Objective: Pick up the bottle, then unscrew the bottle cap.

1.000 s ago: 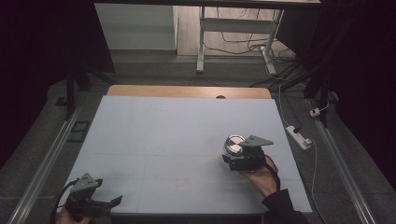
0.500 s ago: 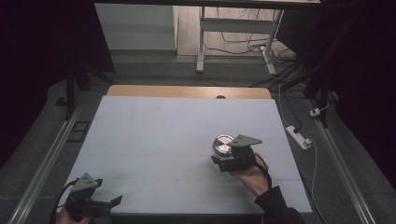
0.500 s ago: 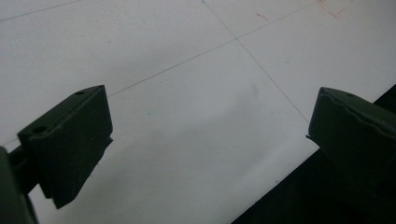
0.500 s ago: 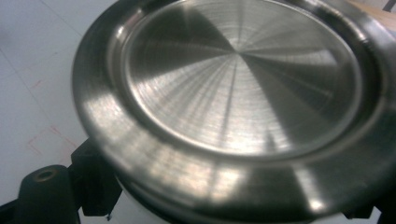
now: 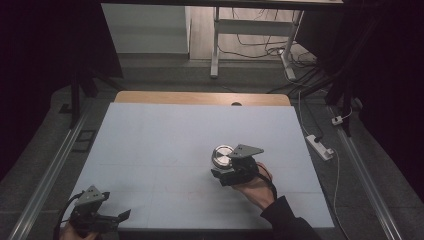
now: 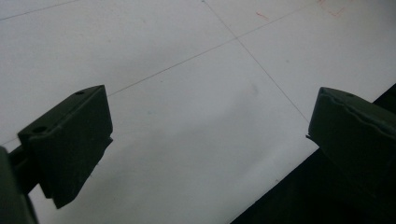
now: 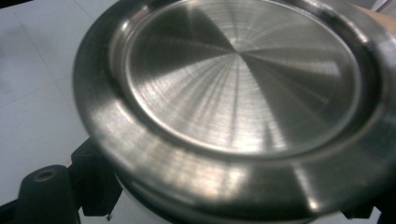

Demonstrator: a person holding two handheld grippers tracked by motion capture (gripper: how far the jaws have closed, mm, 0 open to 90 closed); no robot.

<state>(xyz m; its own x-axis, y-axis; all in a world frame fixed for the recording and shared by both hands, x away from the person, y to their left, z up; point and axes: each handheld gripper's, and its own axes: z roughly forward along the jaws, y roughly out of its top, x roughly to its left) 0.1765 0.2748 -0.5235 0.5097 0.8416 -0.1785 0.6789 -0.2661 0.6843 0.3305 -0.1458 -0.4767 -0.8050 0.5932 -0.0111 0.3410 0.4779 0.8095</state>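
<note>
A person's right hand (image 5: 257, 186) holds the right gripper (image 5: 220, 167) over the middle right of a pale blue table (image 5: 165, 145); its jaws are clamped on a round metal lid (image 5: 222, 156), gripping it from below at its near rim; in the right gripper view the lid (image 7: 243, 93) spreads out directly above and beyond the two black jaws, its brushed steel face tilted up toward the camera, a white part just under its rim between the jaws; the left gripper (image 5: 107, 218) rests at the near left edge of the table, well apart from the lid; in the left gripper view its jaws stand wide apart with nothing between them, bare table (image 6: 196, 93) beyond and the table edge just past the right jaw.
</note>
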